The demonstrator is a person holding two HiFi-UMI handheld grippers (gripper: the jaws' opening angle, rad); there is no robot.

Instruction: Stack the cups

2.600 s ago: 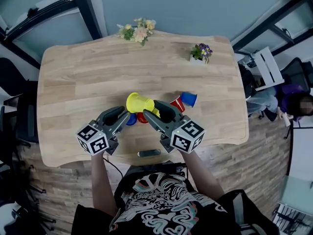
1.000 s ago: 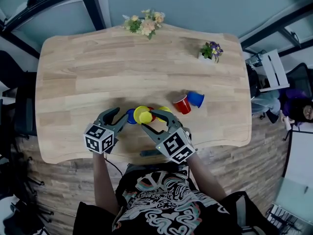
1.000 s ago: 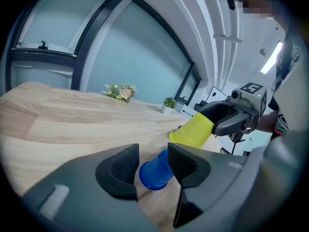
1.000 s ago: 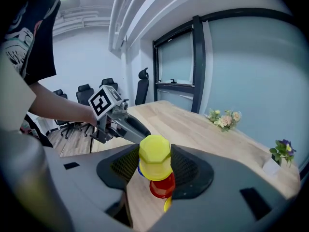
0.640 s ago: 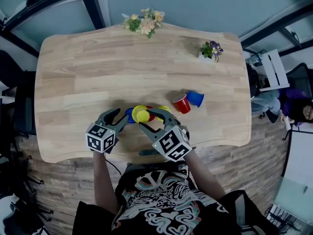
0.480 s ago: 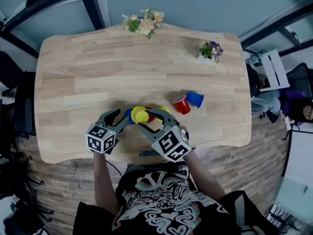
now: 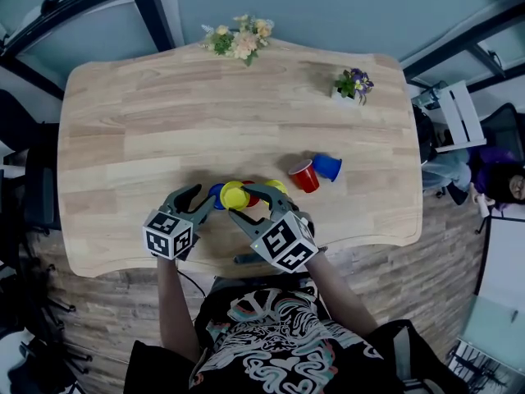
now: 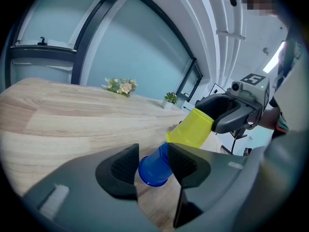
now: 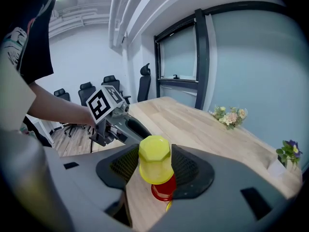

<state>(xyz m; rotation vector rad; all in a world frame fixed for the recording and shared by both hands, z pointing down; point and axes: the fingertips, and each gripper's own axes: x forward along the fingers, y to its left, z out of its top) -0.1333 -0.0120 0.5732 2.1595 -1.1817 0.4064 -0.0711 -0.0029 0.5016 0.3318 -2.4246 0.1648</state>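
Gleaming yellow cup (image 9: 154, 164), faceted base; seemingly capping red cup (image 9: 163, 191)

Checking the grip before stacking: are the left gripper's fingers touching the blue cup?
Touching. In the left gripper view both fingers press on the blue cup, with no gap.

Left gripper (image 7: 205, 199): points forward and a bit down, with its tip turned in toward the other one. Its jaws press on both sides of a blue cup (image 8: 153, 169).
Right gripper (image 7: 251, 202): points forward and down, with its tip turned in too. Its jaws press on both sides of a yellow cup (image 9: 155, 161).
Gripper tips: close together, side by side.
Left arm (image 7: 171, 302): bare, reaches forward from the body.
Right arm (image 7: 340, 294): bare, reaches forward and leans in a little.
Left cube (image 7: 166, 235): sits at the back of its gripper.
Right cube (image 7: 284, 242): sits at the back of its gripper.
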